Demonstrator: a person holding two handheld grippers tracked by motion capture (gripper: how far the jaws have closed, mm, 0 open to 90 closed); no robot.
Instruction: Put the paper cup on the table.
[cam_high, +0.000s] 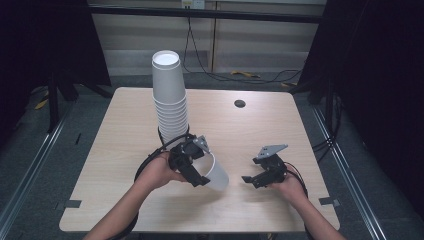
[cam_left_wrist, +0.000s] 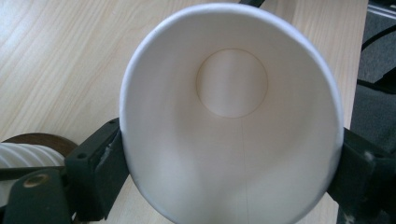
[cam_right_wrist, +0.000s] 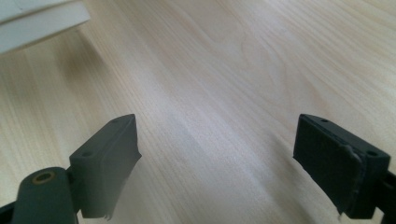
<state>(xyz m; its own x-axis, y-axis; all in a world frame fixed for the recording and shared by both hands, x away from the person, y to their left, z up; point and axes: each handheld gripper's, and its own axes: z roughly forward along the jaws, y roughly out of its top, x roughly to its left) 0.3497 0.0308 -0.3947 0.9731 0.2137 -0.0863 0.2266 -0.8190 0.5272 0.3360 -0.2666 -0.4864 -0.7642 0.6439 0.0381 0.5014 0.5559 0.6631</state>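
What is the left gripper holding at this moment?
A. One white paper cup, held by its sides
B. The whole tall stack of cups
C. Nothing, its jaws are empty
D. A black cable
A: in the left gripper view the two black jaws press on both sides of one white paper cup, and in the high view the left gripper holds it apart from the stack of cups.

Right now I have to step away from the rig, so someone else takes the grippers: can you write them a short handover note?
Left gripper: shut on a single white paper cup, jaws on opposite sides of its wall near the rim, cup lying tilted with its mouth toward the gripper's camera, beside the stack.
Right gripper: open, empty, low over bare table.
Stack of cups: upside down, left of table centre.
Done: one cup in hand, apart from the stack.
Left: probably place this cup; which way the job runs, stacking or unstacking, cannot be told.
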